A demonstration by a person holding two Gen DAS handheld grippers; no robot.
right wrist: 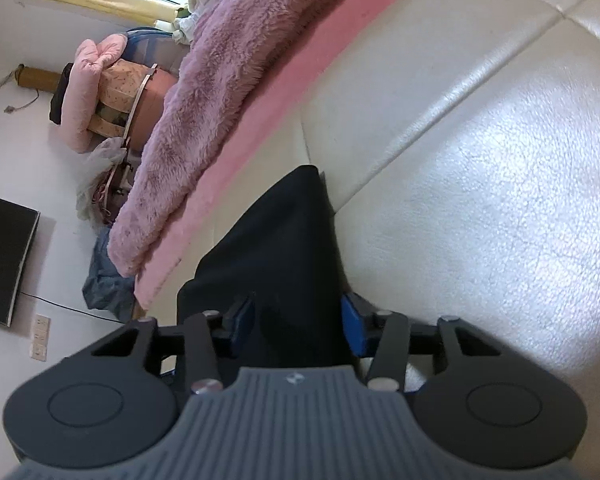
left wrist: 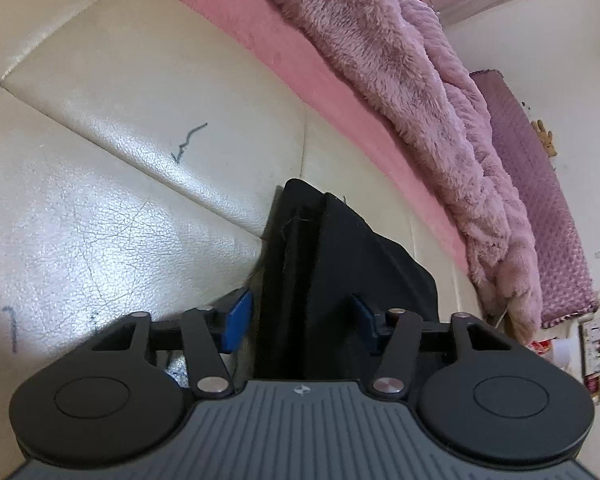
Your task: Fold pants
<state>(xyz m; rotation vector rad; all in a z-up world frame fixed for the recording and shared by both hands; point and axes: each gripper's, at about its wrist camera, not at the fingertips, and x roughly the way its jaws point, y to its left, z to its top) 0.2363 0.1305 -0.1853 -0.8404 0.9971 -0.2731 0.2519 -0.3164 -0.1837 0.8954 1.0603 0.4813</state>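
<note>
The black pants (left wrist: 340, 248) lie on a cream leather surface (left wrist: 120, 184). In the left wrist view a folded edge of them runs between the blue pads of my left gripper (left wrist: 300, 320), whose jaws stand apart around the cloth. In the right wrist view the black pants (right wrist: 276, 240) also run between the blue pads of my right gripper (right wrist: 298, 324), which stand apart on either side of the fabric. Neither gripper visibly pinches the cloth. The rest of the pants is hidden under the grippers.
A pink mattress edge (left wrist: 300, 60) with a fluffy mauve blanket (left wrist: 420, 80) borders the cream surface. A purple mat (left wrist: 540, 200) hangs beyond. In the right wrist view a black screen (right wrist: 4, 260), bags and pink bedding (right wrist: 100, 92) sit by the wall.
</note>
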